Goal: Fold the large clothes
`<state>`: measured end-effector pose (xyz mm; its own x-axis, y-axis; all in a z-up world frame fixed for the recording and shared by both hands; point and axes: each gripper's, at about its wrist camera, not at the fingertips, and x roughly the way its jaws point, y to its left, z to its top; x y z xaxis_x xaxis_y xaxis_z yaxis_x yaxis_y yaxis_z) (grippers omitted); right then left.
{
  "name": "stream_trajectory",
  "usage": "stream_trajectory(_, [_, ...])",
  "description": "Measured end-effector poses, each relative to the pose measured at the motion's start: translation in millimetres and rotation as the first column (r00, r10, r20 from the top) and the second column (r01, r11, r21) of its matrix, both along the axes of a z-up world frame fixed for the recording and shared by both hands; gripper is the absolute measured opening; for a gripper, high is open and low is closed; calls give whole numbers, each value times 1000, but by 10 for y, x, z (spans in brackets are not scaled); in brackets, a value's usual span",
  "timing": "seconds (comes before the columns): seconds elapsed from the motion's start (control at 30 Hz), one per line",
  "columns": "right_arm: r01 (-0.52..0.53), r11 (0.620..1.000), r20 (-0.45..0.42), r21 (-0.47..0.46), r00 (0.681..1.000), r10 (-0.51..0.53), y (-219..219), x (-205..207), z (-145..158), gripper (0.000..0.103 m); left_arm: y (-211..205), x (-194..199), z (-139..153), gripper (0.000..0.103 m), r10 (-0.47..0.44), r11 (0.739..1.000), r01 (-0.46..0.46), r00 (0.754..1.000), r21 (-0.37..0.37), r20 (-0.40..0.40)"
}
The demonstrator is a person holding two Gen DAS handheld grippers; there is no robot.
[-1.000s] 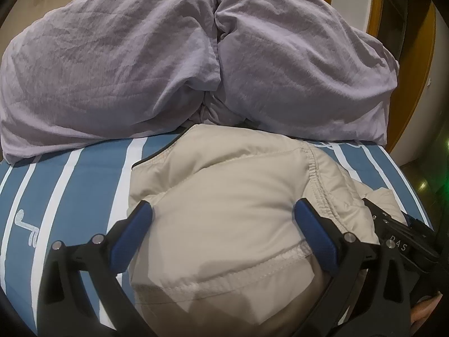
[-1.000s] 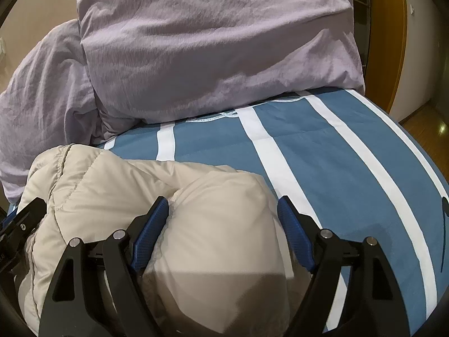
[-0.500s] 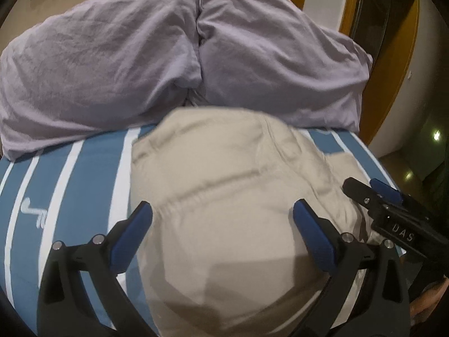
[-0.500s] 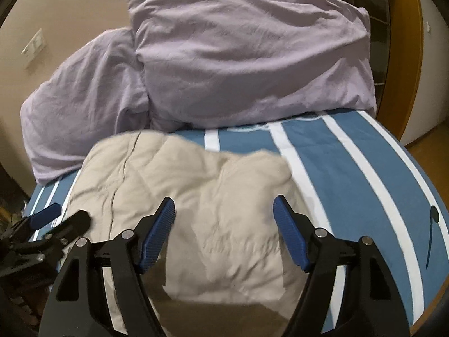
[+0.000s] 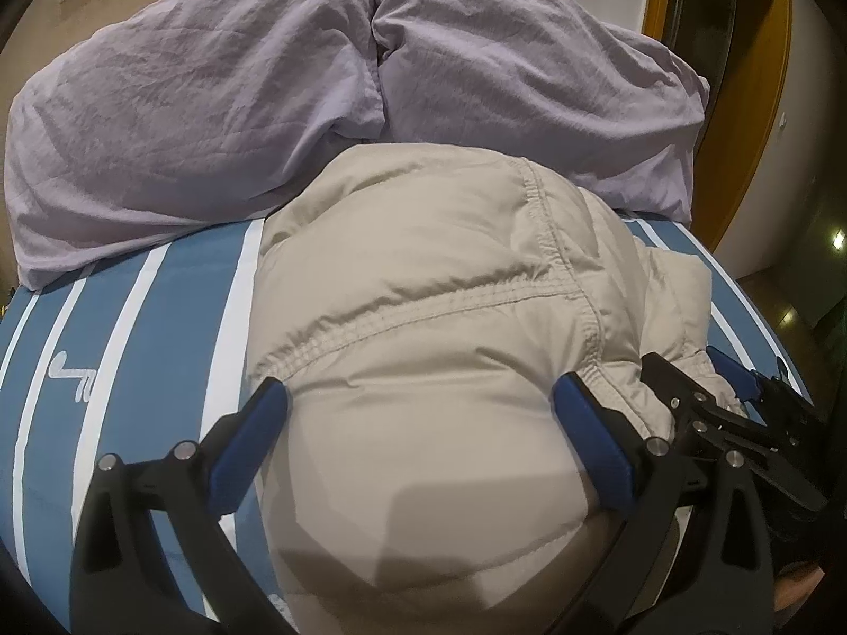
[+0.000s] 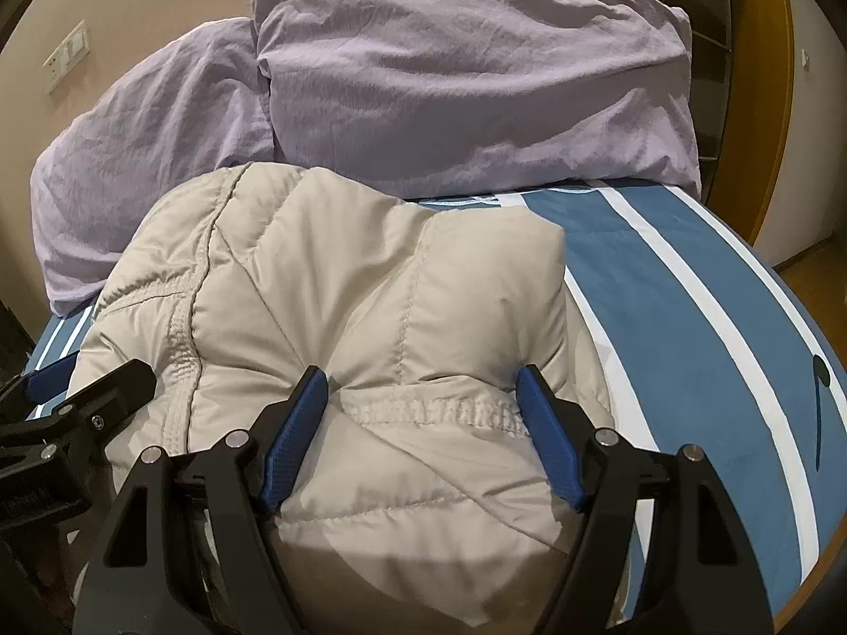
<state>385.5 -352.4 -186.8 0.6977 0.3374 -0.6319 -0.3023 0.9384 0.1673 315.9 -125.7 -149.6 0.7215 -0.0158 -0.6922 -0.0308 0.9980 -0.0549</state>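
Left hand-held gripper [image 5: 418,423] and right hand-held gripper [image 6: 421,405]: both spread wide, straddling the beige padded jacket [image 5: 439,317] on the striped bed [image 6: 677,286]

The beige jacket [image 5: 423,349] runs off the left wrist picture's edge at 6 o'clock, its lower part out of sight. It covers the bed [image 5: 159,328] beneath it and the pillows' [image 6: 450,79] lower edge. Whether either claw presses the padding is unclear.
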Motion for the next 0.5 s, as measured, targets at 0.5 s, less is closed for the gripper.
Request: stream_trajectory(0.5, [46,992,-192,115,981,-23,-663,297,294,97,669,-166,242,100,87,984,-95,995,-153,-57])
